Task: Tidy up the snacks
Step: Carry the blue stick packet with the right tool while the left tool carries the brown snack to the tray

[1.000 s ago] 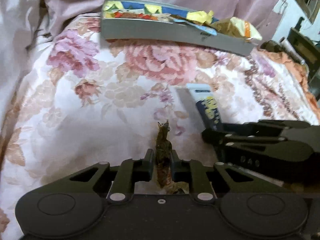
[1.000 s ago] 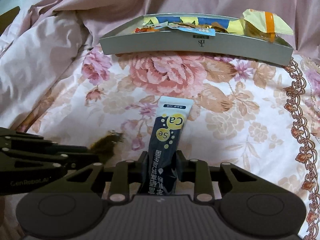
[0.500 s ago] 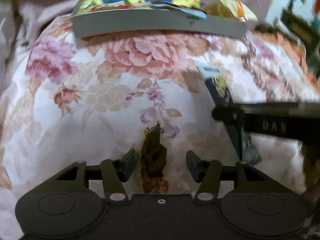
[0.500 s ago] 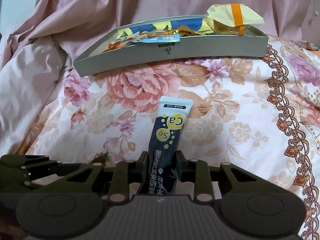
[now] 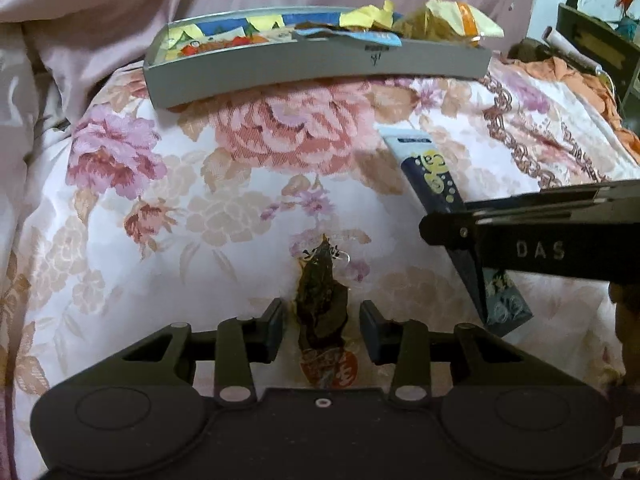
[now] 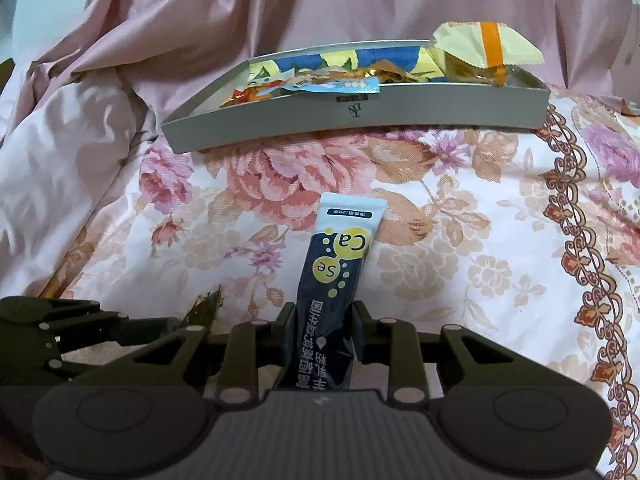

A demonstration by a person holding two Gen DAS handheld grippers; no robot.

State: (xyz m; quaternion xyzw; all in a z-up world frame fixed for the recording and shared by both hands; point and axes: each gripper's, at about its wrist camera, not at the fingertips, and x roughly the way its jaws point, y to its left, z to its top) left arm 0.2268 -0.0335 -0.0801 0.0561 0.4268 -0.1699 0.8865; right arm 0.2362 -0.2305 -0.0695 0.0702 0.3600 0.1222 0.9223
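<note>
Right gripper is clamping the dark sachet, needing carriage to the far tray; left gripper is gaping around the brown snack, unheld.

White quilted bedspread with pink and peach floral print covers the near surface. Crumpled plain pink satin blanket heaped at far and left. Orange cloth far right, dark furniture behind it.

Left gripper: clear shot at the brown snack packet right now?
Probably yes. The left gripper is open, its fingers flanking the brown snack packet lying on the floral bedspread. The right gripper, shut on the dark sachet, sits off to the side.
</note>
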